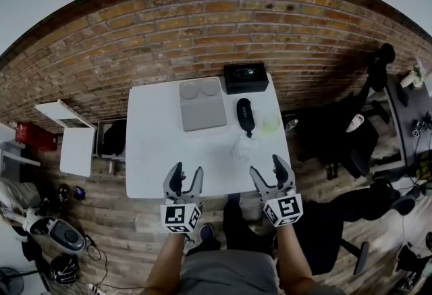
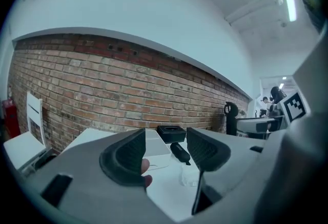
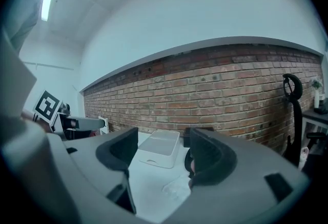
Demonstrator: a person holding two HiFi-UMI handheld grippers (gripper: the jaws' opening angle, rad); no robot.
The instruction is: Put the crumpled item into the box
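Observation:
The crumpled clear item (image 1: 244, 146) lies on the white table (image 1: 155, 152), right of the middle, just ahead of my right gripper (image 1: 267, 167). It also shows low between the jaws in the right gripper view as the crumpled item (image 3: 177, 188), and in the left gripper view as the crumpled item (image 2: 188, 177). A flat box with a grey lid (image 1: 202, 106) sits further back; the lidded box (image 3: 161, 148) looks shut. My left gripper (image 1: 187, 172) hovers over the table's near edge. Both grippers (image 2: 165, 154) (image 3: 161, 156) stand open with nothing between their jaws.
A black oblong object (image 1: 245, 115) and a pale green thing (image 1: 271, 125) lie behind the crumpled item. A black open box (image 1: 246, 77) stands at the table's far edge by the brick wall. Office chairs (image 1: 337, 138) and a desk stand to the right, a white shelf (image 1: 75, 145) to the left.

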